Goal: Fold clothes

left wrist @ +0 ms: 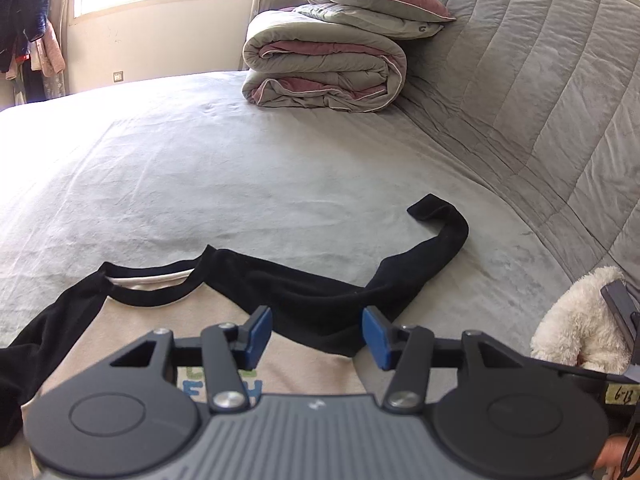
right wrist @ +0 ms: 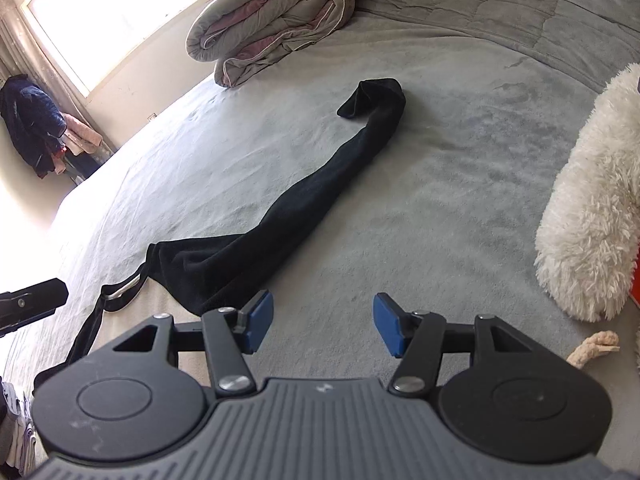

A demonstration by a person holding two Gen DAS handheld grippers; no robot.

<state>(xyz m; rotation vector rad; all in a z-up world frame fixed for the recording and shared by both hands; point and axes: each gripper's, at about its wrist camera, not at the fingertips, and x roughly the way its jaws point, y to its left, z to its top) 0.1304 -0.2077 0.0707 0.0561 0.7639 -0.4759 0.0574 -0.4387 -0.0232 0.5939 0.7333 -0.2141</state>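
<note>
A beige shirt (left wrist: pixel 140 320) with black collar and black sleeves lay flat on the grey bed (left wrist: pixel 240 168), at the lower left of the frame. One sleeve (right wrist: pixel 304 196) stretched toward upper centre, its cuff curled over. The left hand-held gripper (left wrist: pixel 317 336) and the right hand-held gripper (right wrist: pixel 323 326) were both released, grasping nothing.

Grey-sheeted bed (left wrist: pixel 224 168) with a beige, black-sleeved shirt (left wrist: pixel 304 364) spread flat at the near edge, one sleeve (right wrist: pixel 320 184) stretched outward; rolled grey-and-mauve duvet (left wrist: pixel 324 68) by the headboard, white fluffy toy (right wrist: pixel 592 216) alongside.
</note>
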